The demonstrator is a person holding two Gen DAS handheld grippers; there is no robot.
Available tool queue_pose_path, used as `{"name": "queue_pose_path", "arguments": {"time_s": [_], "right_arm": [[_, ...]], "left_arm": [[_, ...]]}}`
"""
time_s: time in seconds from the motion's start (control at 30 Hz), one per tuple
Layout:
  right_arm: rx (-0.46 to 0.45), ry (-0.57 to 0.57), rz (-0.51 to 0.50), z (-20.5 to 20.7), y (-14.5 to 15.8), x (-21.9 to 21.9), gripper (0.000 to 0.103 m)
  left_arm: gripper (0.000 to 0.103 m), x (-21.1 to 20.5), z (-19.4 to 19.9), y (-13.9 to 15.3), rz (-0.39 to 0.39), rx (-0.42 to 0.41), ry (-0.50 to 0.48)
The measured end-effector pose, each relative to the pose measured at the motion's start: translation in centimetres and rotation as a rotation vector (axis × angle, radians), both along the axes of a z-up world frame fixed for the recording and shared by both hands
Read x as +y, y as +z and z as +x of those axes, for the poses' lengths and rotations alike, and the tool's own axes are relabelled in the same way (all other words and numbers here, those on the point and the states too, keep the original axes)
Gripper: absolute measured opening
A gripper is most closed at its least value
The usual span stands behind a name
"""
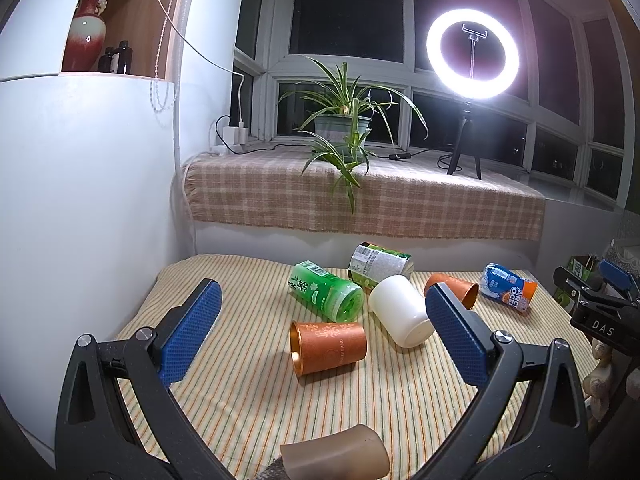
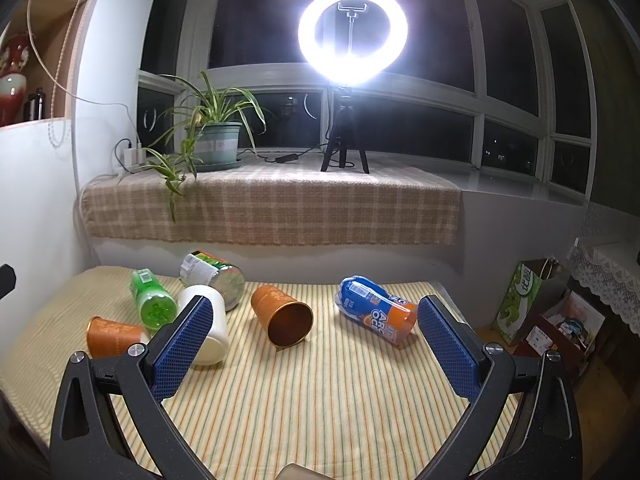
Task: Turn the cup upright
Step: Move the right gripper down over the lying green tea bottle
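Both grippers hang above the striped yellow-and-green tablecloth (image 2: 320,400) with their blue pads wide apart and nothing between them: the left gripper (image 1: 324,320) looks down on the near orange paper cup with a gold inside (image 1: 327,346), and the right gripper (image 2: 316,328) faces the far orange paper cup (image 2: 282,318). All the cups lie on their sides, so I judge that the step in hand is to approach and choose one. The near orange cup lies about in the middle of the cloth, with its long axis roughly left to right in the left wrist view and its open mouth toward the left. The far orange cup, between the white plastic cup (image 2: 208,322) and the blue-and-orange printed cup (image 2: 376,310), points its mouth toward the right camera and a little to the right. To do it well, I would place the pads across the wall of the cup, at a right angle to its long axis and near the middle, close softly because paper crushes easily, then lift slightly and turn until the mouth looks up. The green transparent cup (image 1: 326,292) lies just beside the near orange one, so the approach should come from the free side.
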State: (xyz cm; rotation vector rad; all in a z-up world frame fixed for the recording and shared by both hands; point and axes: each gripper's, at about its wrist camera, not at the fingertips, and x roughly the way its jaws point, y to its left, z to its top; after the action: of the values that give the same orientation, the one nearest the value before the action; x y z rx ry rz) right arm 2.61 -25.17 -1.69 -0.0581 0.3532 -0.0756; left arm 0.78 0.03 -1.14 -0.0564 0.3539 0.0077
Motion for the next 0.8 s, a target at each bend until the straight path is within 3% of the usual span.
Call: {"name": "queue_pose_path", "arguments": {"time_s": [0.47,0.8], "right_arm": [[0.024,0.048,-0.003,1.4,-0.2,1.4,0.102],[0.135,0.339,0.01,6.6,-0.7,5.5,0.102]], "left_arm": [[0.103,1.7,0.0,-0.6,-0.004,0.019,0.035],[0.103,4.7,-0.6,-1.7,-0.011,0.082,0.108]]}}
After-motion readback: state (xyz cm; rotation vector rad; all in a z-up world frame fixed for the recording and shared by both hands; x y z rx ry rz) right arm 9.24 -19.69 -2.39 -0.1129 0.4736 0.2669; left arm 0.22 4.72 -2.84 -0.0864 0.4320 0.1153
